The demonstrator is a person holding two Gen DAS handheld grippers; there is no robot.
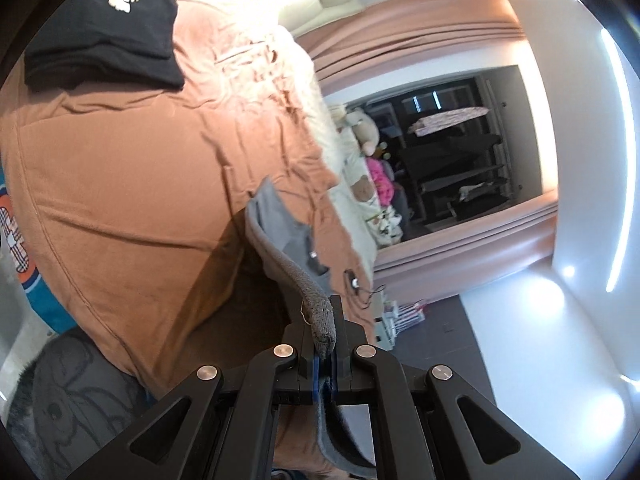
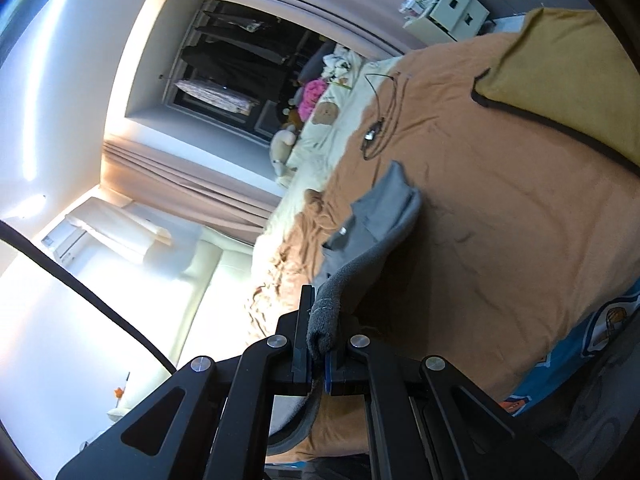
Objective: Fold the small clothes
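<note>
Jaws of two grippers, left gripper (image 1: 325, 334) and right gripper (image 2: 320, 334), on one grey garment (image 1: 280, 220).

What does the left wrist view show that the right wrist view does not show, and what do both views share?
Only the left wrist view shows the folded black shirt with a white print, lying on the brown bedcover.

Only the right wrist view shows the mustard pillow and the white drawer box.

Both show a gripper shut on the grey garment: the left gripper and the right gripper. The grey garment hangs over the bedcover. Both also show the pink plush toy and the dark wardrobe.
</note>
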